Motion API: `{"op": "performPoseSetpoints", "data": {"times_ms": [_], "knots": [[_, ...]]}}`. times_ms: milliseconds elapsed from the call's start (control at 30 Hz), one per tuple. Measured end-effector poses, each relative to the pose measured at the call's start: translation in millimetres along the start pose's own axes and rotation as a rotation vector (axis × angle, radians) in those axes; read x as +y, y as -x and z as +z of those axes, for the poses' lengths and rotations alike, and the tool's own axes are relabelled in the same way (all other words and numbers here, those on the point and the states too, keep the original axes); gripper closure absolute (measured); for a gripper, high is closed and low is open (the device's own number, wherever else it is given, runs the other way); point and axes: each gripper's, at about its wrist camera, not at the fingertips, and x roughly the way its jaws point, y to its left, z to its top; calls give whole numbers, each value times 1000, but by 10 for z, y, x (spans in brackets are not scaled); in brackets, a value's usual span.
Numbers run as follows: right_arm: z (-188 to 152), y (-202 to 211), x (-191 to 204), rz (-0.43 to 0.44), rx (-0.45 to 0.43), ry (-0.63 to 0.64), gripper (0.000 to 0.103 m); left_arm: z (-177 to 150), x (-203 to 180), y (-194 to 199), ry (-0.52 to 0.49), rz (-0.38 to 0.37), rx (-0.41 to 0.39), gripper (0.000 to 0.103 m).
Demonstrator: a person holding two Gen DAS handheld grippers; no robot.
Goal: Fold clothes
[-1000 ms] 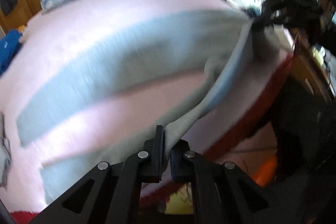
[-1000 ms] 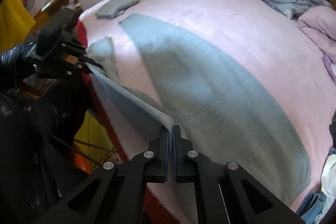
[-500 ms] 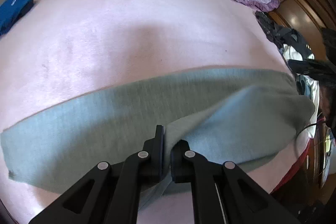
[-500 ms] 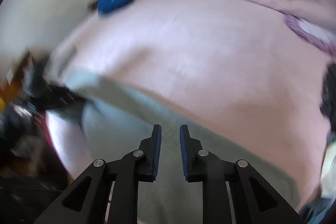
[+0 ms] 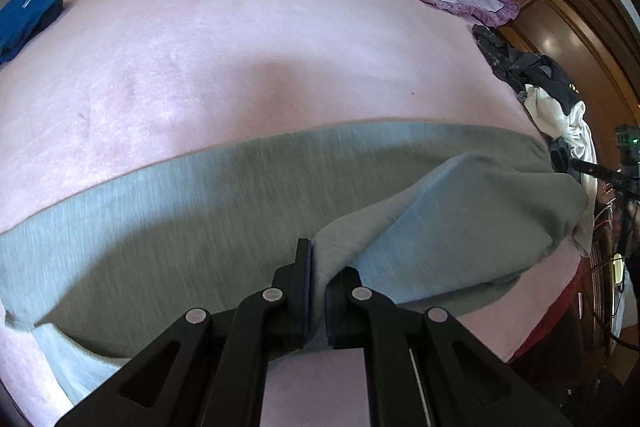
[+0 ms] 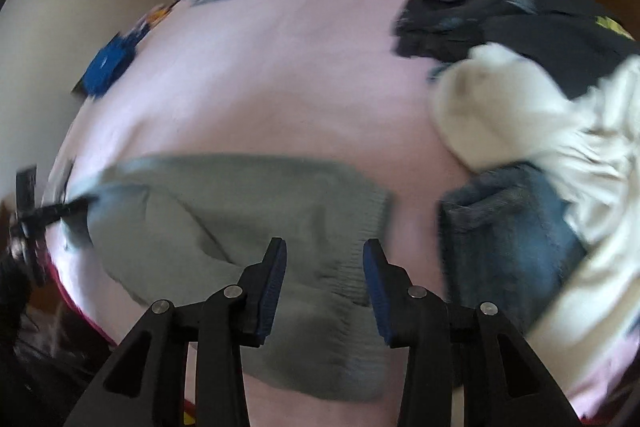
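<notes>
The pink bed (image 5: 248, 39) carries a grey garment (image 5: 200, 195), soft and limp, spread from nine to three o'clock. The left claw (image 5: 318, 291) is pinching its near edge. The right claw (image 6: 324, 283) is opening above the ribbed hem (image 6: 352, 259), a firmer place to grip.

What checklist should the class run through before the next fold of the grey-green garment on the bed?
1. Left tongs shut on the grey-green garment: ok.
2. Right tongs letting go: ok, jaws opening, pads off the cloth lying beneath them.
3. Garment lying flat: not ok, a raised fold runs to the left tongs.
4. Pink bed cover bare beyond the garment: ok.
5. Jeans and white cloth apart from the garment: ok.
6. Edges lined up: cannot tell.
</notes>
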Motion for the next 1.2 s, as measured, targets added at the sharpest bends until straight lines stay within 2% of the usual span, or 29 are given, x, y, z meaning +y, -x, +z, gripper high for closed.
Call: {"op": "performPoseSetpoints", "data": {"times_ms": [33, 133, 167, 233, 300, 467, 533, 633, 700, 767, 933, 1100, 1133, 1200], "knots": [[14, -75, 60, -18, 6, 43, 62, -15, -5, 5, 0, 1, 3, 100], [12, -336, 196, -142, 52, 175, 62, -36, -18, 9, 3, 3, 13, 99], [-5, -406, 225, -153, 72, 191, 62, -31, -12, 12, 9, 3, 15, 99], [-98, -473, 220, -83, 115, 177, 62, -17, -12, 9, 16, 1, 15, 99], [-207, -440, 246, -75, 111, 197, 62, -17, 6, 18, 18, -1, 14, 99], [-528, -86, 239, -80, 2, 219, 62, -27, 37, 10, 34, -11, 11, 99], [-643, 46, 214, -89, -37, 223, 58, -17, 23, -5, 40, -14, 13, 99], [-757, -32, 75, -111, 32, 201, 56, -26, 21, -8, 39, -17, 19, 99], [-767, -48, 23, -117, 70, 200, 56, -28, 16, 7, 41, -15, 20, 98], [-755, -17, -6, -94, 63, 187, 56, -33, 14, 23, 40, -14, 19, 98], [-530, 193, -338, -13, -66, 23, 55, -28, 26, 14, 40, -11, 24, 97], [-532, -84, -502, 31, 51, -14, 55, -29, 19, 16, 35, -12, 23, 97], [-549, -143, -513, 46, 78, -17, 58, -32, 18, 17, 34, -10, 22, 97], [-592, -111, -458, 15, 48, 9, 69, -35, 16, 16, 33, -2, 21, 97]]}}
